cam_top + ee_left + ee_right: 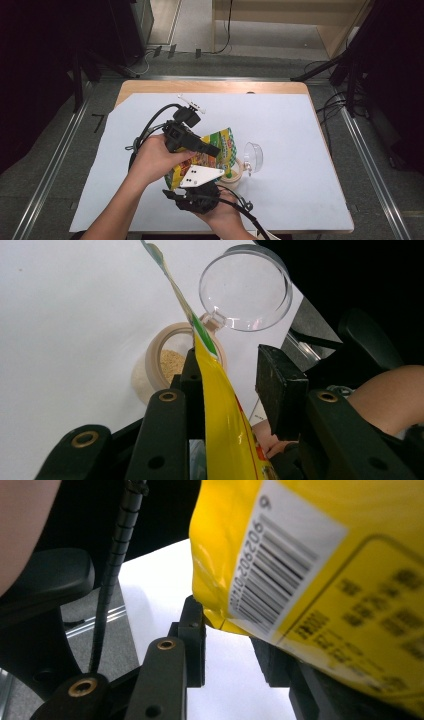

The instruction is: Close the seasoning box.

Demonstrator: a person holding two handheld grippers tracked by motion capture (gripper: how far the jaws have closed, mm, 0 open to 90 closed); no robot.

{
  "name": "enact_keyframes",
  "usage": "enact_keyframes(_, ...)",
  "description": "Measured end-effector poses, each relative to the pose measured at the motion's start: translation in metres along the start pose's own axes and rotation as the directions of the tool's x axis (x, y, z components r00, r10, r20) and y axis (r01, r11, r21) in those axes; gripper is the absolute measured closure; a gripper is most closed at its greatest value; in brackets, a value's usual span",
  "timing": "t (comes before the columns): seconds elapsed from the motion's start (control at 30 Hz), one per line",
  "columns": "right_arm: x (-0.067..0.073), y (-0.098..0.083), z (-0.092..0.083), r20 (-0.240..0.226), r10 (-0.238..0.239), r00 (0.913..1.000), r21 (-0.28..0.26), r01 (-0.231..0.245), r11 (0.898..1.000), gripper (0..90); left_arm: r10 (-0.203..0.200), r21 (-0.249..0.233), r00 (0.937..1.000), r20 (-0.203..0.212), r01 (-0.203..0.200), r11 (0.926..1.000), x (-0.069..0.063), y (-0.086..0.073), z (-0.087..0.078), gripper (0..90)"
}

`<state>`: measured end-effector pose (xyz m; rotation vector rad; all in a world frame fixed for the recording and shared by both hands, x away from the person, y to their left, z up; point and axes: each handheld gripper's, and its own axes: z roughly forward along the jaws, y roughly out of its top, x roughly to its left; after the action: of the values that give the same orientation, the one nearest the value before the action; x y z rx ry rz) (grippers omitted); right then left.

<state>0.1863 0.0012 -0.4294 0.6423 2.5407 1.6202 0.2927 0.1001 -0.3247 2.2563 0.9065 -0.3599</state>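
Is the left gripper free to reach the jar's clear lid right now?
Probably not. The left gripper has the yellow bag between its jaws, tilted over the open jar. The lid lies just beyond with nothing between, but the bag would have to go first.

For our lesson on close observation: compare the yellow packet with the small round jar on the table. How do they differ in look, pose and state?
The yellow packet is flat, printed and opaque, while the jar is round, plain and beige. The packet is lifted and tilted between the grippers; the jar stands upright on the white sheet. The jar's clear lid is swung open, showing tan powder inside; the packet's contents stay hidden.
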Motion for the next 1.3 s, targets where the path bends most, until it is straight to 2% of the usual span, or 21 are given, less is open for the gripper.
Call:
enact_keyframes(0.17,-0.0015,-0.0022,0.0012,0.006,0.004,1.0,-0.003,-0.004,1.0,70.1,-0.003,0.005,1.0,-0.009,0.003,1.0,-0.0029,-0.0001,-0.001,67.9)
enact_keyframes(0.27,-0.0051,-0.004,0.0023,-0.006,0.035,0.9994,-0.003,-0.035,0.999,70.7,0.0,0.007,0.9999,-0.01,0.0,1.0,-0.0039,0.0,-0.0005,67.9)
enact_keyframes(0.43,-0.006,-0.0046,0.0025,-0.013,0.048,0.9987,0.003,-0.048,0.999,70.7,0.0,0.006,1.0,-0.008,0.0,1.0,-0.0031,0.0002,0.0003,67.9)
enact_keyframes(1.3,-0.0082,-0.0049,0.0045,-0.003,0.031,0.9995,0.009,-0.031,0.999,71.0,-0.018,0.013,0.9998,-0.004,0.018,0.9998,-0.0012,-0.0003,0.0004,69.0)
